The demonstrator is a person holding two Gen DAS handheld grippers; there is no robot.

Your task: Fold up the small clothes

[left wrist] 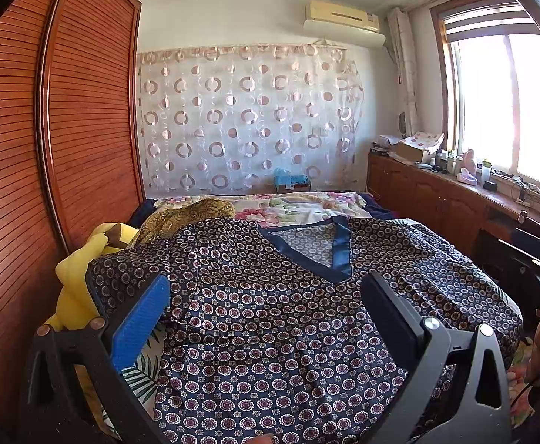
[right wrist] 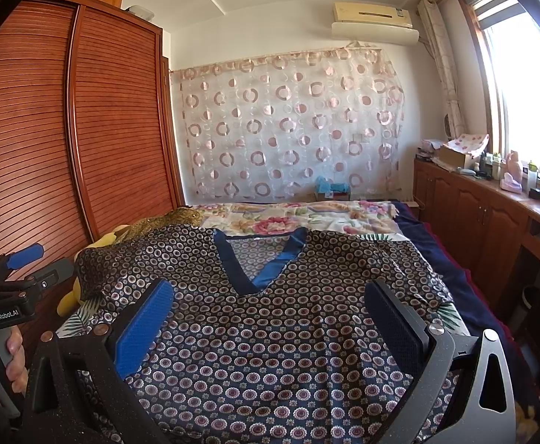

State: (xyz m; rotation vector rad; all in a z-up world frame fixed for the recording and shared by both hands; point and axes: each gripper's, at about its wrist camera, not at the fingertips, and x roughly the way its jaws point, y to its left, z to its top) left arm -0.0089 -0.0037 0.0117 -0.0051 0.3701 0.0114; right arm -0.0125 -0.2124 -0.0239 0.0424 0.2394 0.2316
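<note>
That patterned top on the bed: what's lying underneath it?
Under the patterned top a floral bedspread shows beyond the collar, and a leaf-print cloth peeks out at its left edge. Whatever is beneath its middle is hidden.

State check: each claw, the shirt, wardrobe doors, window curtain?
Left claw: open, over the shirt, holding nothing.
Right claw: open, holding nothing.
Shirt: spread flat on the bed, unfolded, neckline away from the cameras.
Wardrobe doors: closed.
Window curtain: drawn aside.

Shirt [left wrist: 270, 314] on bed [left wrist: 307, 203], wardrobe [left wrist: 47, 129] left
</note>
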